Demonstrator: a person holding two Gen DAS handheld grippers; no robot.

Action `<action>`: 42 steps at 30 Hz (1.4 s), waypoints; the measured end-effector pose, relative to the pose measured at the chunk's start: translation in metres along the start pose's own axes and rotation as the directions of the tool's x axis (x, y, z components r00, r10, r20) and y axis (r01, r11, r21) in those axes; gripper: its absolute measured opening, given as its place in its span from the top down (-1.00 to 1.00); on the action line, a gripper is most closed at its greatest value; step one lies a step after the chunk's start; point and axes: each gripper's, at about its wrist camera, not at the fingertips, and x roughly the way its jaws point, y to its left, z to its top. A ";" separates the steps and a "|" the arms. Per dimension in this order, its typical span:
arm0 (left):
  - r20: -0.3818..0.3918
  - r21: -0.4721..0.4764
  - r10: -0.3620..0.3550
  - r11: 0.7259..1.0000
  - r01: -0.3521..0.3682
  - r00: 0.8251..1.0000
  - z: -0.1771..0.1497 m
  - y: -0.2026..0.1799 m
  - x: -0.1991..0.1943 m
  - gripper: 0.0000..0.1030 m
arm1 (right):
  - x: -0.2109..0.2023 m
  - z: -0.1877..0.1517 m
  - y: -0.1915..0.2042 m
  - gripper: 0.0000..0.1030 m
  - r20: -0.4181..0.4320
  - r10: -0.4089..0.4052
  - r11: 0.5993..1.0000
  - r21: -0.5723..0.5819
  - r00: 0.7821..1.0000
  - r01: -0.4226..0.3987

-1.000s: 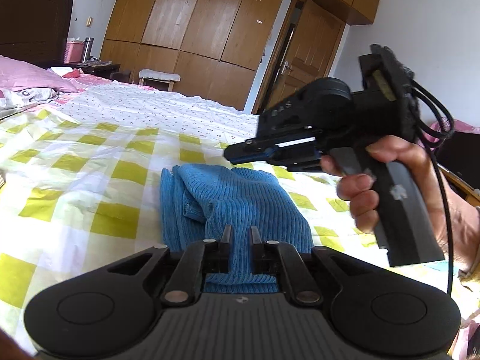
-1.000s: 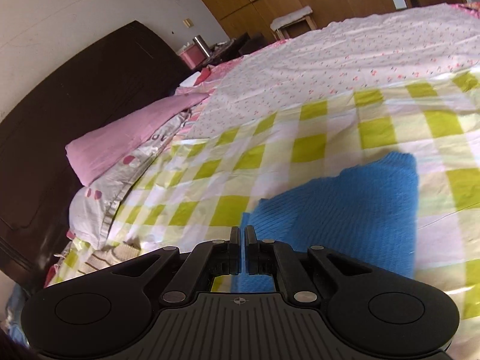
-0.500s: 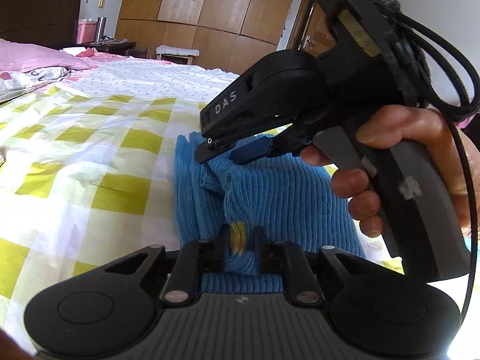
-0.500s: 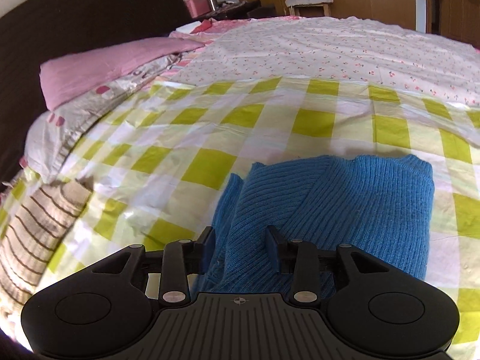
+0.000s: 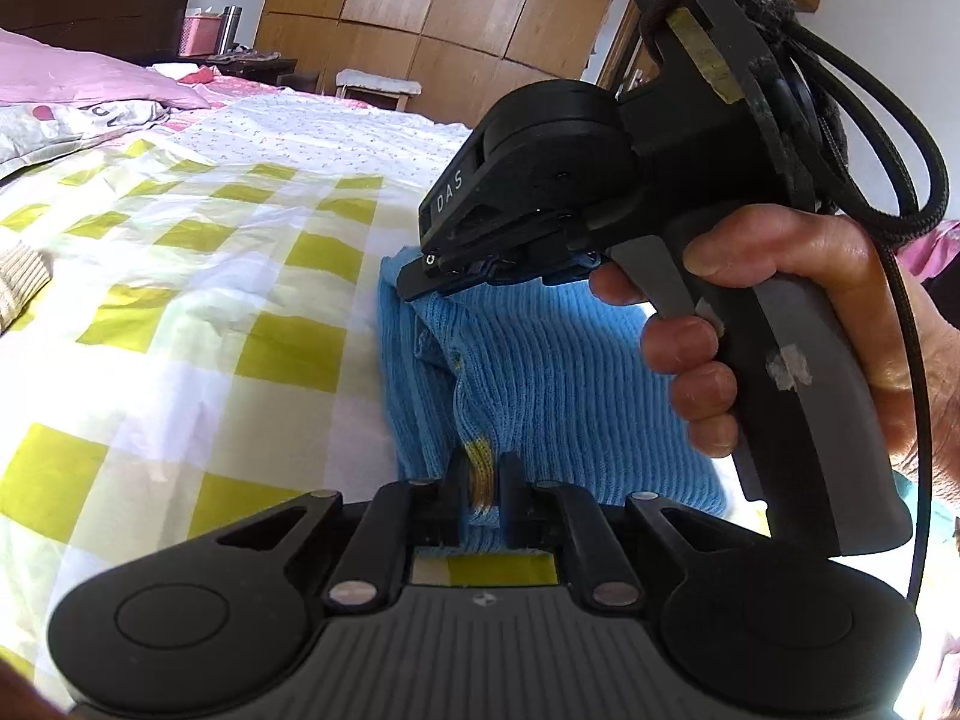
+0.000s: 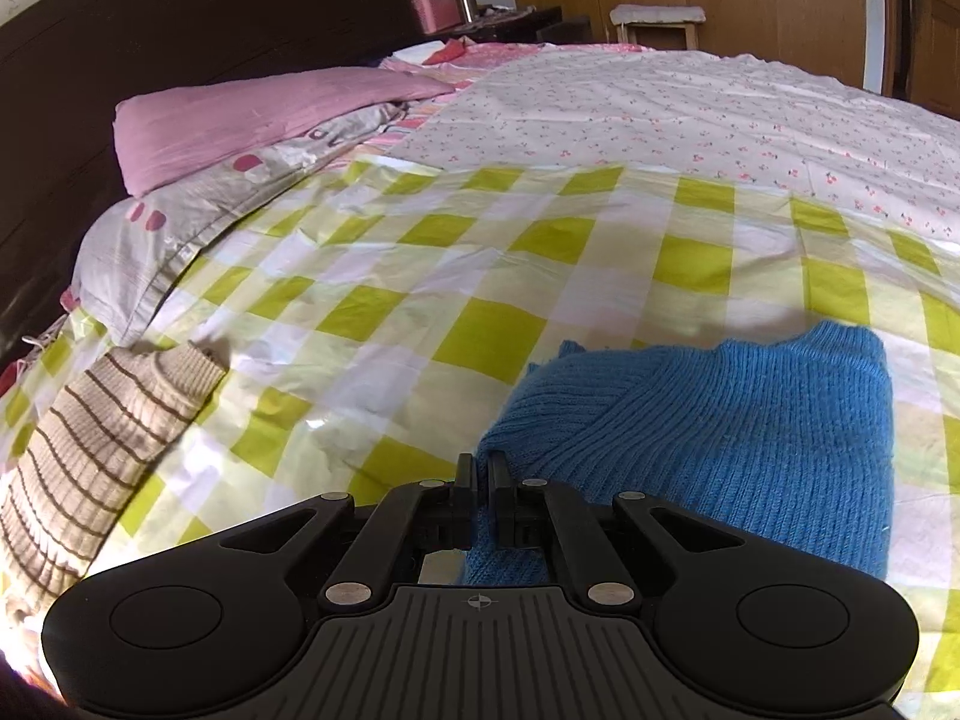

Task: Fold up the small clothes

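A folded blue knit sweater (image 5: 540,372) lies on the yellow-checked bedsheet (image 5: 180,300); it also shows in the right wrist view (image 6: 720,432). My left gripper (image 5: 483,480) is shut on the sweater's near edge, with a yellow stripe of the knit between its fingers. My right gripper (image 6: 482,483) is shut on the sweater's left corner. In the left wrist view the right gripper's body (image 5: 540,192) hovers over the sweater's far edge, held by a hand (image 5: 780,324).
A beige striped garment (image 6: 96,450) lies on the bed at the left. Pink and grey pillows (image 6: 240,120) rest by the dark headboard (image 6: 120,30). A floral sheet (image 6: 690,120) covers the far bed. Wooden wardrobes (image 5: 450,12) and a stool (image 6: 657,18) stand behind.
Both grippers came down onto the sweater. The right gripper opened, then shut on the left corner. The left gripper closed on the near edge.
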 end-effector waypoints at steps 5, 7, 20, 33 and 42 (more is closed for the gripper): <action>-0.049 0.002 0.041 0.999 -0.041 0.998 -0.003 0.005 0.012 0.69 | 0.024 -0.008 -0.010 0.91 -0.027 0.031 0.995 0.093 0.999 -0.029; -0.050 0.000 0.044 0.999 -0.044 0.998 -0.003 0.003 0.011 0.68 | 0.028 -0.007 -0.009 0.91 -0.029 0.032 0.995 0.093 0.999 -0.029; -0.007 0.024 0.028 0.999 -0.028 1.000 0.001 0.001 0.002 0.67 | -0.019 -0.008 -0.001 0.83 0.055 -0.013 1.000 -0.028 0.998 0.015; 0.100 -0.007 0.031 1.000 -0.030 0.994 0.020 0.001 -0.020 0.65 | -0.067 -0.027 -0.011 0.83 0.124 -0.099 0.986 -0.122 0.987 0.114; 0.064 -0.021 0.109 0.994 -0.108 0.992 0.010 0.011 -0.029 0.62 | -0.069 -0.037 -0.018 0.82 0.107 -0.102 0.986 -0.122 0.989 0.115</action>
